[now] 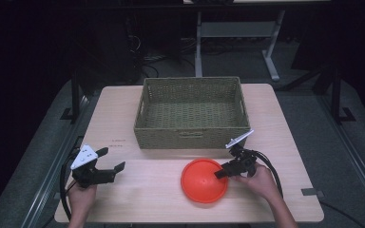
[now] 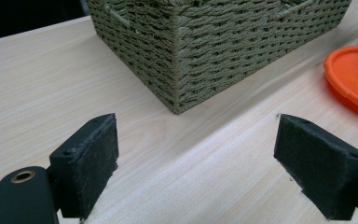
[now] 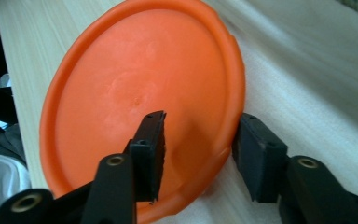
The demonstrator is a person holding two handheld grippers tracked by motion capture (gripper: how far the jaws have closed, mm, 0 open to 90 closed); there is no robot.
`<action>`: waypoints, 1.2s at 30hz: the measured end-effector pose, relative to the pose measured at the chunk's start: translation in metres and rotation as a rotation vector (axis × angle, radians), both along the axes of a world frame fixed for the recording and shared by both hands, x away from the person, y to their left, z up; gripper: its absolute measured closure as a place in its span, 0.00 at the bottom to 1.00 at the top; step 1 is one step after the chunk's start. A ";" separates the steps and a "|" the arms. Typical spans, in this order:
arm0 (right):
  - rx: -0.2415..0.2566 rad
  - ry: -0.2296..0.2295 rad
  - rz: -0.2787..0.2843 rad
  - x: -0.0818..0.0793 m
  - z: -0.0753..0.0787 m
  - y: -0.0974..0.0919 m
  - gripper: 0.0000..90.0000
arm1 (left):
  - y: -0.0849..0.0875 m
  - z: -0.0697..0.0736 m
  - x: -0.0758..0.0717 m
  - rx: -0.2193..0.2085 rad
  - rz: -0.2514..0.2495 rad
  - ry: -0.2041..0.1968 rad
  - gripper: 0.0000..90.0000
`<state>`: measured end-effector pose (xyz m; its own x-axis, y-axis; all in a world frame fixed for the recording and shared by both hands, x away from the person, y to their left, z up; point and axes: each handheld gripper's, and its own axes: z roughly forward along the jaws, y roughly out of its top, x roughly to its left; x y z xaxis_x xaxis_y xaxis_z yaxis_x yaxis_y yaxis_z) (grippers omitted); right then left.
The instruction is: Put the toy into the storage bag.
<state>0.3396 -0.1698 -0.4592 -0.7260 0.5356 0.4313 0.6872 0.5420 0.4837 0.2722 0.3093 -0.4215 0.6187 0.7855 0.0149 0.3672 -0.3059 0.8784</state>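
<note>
So, pretty early days on this one, I'd say. The orange plate (image 1: pixel 204 180) sits flat on the desk (image 1: pixel 123 190), just in front of the woven basket (image 1: pixel 192 135), and the basket looks empty inside. My guess is the plate is meant to end up in there, so the grab, the lift and the drop are all left to do.

The right claw (image 3: pixel 200 154) is parked right at the plate's near edge. One jaw hangs over the plate's top face, the other sits just outside the rim on the desk side, so the rim runs between them. They're half spread and I don't see either pad actually pressing on the plate yet, so no real pinch.

The left claw (image 2: pixel 196 158) is spread wide with nothing but bare desk between its jaws, off by the basket's near corner and well apart from the plate.
</note>
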 end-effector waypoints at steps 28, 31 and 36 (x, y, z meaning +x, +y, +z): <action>0.124 -0.087 0.006 -0.011 0.054 -0.002 0.91 | 0.000 0.000 -0.001 0.012 -0.001 -0.001 0.15; 0.125 -0.103 0.001 -0.013 0.060 -0.005 0.91 | 0.000 0.000 -0.001 0.009 0.000 -0.002 0.15; 0.150 -0.123 -0.019 -0.016 0.074 -0.016 0.91 | 0.001 0.001 -0.001 0.006 0.001 -0.006 0.15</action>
<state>0.3232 -0.1863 -0.3850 -0.7688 0.4858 0.4159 0.6271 0.4452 0.6392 0.2712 0.3102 -0.4208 0.6179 0.7859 0.0234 0.3626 -0.3112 0.8785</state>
